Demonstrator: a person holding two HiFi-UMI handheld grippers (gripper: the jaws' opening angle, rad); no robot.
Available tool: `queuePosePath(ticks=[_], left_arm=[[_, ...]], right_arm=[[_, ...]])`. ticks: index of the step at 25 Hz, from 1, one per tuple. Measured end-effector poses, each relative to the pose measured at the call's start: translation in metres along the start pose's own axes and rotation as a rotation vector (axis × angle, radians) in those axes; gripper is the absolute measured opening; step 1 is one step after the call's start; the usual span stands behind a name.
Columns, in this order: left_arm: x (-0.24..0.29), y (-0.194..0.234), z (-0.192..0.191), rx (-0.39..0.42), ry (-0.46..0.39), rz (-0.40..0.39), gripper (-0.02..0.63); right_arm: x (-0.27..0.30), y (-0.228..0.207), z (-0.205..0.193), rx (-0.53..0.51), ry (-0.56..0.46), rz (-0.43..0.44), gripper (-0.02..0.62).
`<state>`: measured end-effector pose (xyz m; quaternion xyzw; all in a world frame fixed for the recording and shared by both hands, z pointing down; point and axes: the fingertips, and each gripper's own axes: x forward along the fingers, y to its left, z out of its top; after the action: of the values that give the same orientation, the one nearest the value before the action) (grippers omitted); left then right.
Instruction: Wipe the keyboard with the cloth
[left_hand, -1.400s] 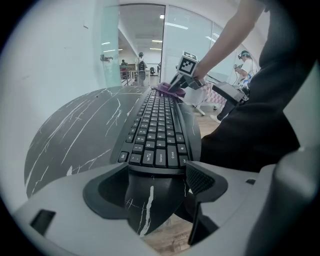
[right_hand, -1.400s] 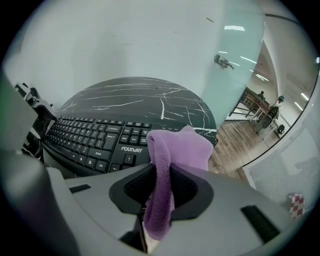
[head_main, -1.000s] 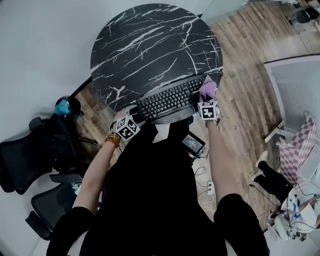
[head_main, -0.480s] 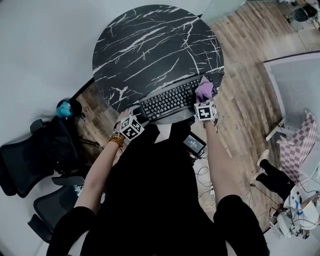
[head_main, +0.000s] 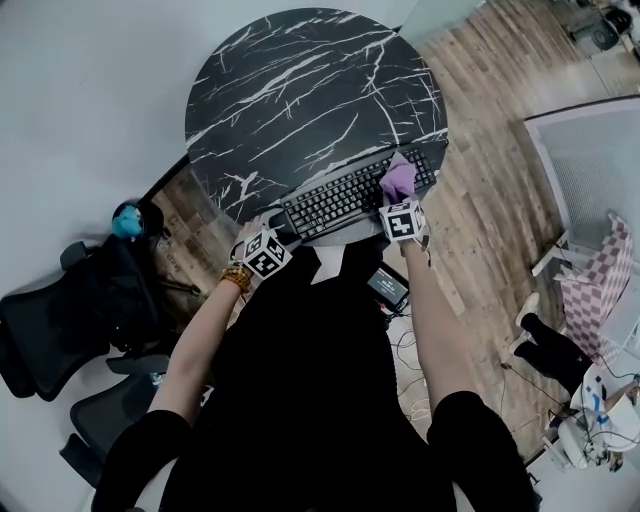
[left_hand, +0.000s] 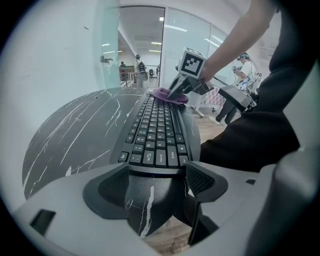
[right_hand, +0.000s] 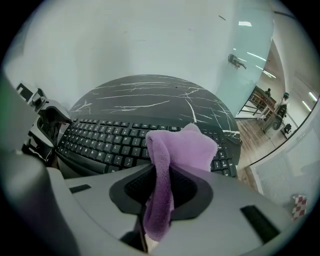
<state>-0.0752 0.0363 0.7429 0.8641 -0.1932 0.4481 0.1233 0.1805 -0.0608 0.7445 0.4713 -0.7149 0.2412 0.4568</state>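
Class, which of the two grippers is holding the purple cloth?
The right gripper: the cloth is pinched between its jaws, over the keyboard. The left gripper has its jaws apart, no cloth.

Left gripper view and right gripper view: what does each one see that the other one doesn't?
Only the left gripper view shows the right hand-held gripper from outside, holding the purple cloth on the far end of the keyboard, plus the person's black clothing. Only the right gripper view shows the cloth pinched between that gripper's own jaws, and the left hand-held gripper at the keyboard's other end. Both show the keyboard, the cloth and the black marble table.
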Motion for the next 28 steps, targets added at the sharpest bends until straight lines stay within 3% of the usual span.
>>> queuePosePath(ticks=[4, 11, 24, 28], left_arm=[[0.0, 0.0, 0.001, -0.002, -0.005, -0.001, 0.339], [0.0, -0.001, 0.001, -0.001, -0.008, -0.001, 0.339], [0.0, -0.001, 0.0, -0.003, -0.024, 0.001, 0.339], [-0.001, -0.001, 0.001, -0.002, -0.025, 0.0, 0.338]], right_arm=[[0.0, 0.0, 0.002, -0.002, -0.002, -0.02, 0.095], [0.001, 0.025, 0.004, -0.032, 0.006, 0.032, 0.095], [-0.001, 0.037, 0.008, 0.041, 0.003, 0.031, 0.095], [-0.002, 0.051, 0.012, 0.017, -0.002, 0.052, 0.095]])
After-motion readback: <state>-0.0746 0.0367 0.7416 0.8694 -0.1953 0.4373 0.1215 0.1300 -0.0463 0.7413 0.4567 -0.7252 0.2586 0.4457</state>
